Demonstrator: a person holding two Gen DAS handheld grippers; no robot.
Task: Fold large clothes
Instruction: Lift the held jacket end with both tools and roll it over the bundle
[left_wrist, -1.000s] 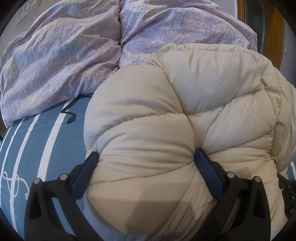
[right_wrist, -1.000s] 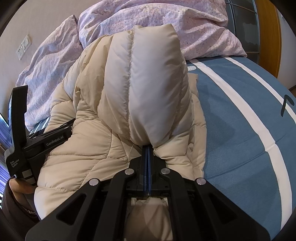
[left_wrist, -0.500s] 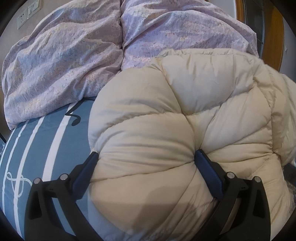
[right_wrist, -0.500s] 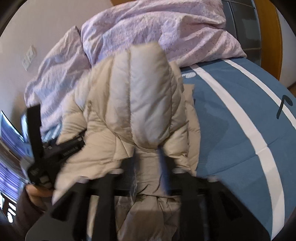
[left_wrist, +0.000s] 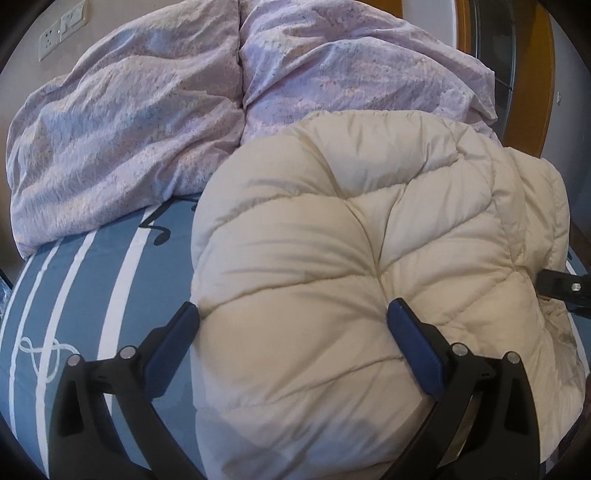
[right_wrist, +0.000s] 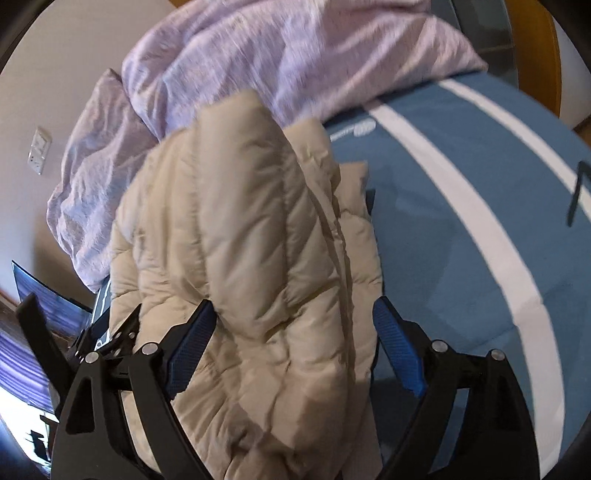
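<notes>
The cream puffer jacket (left_wrist: 354, 266) lies bundled on the bed (right_wrist: 461, 258), folded over itself into a thick stack near the lilac duvet (left_wrist: 147, 122); I judge the folding mostly done, with tidying left. My left gripper (left_wrist: 293, 319) is spread wide around the bulging padding. My right gripper (right_wrist: 291, 325) hovers spread over the jacket's edge, pinching nothing.

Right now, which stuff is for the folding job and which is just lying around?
For the job:
- jacket, puffy and cream
- left claw, open around the jacket
- right claw, open around the jacket

Just lying around:
- purple duvet, heaped behind the jacket
- striped blue sheet under the jacket
- wall socket
</notes>
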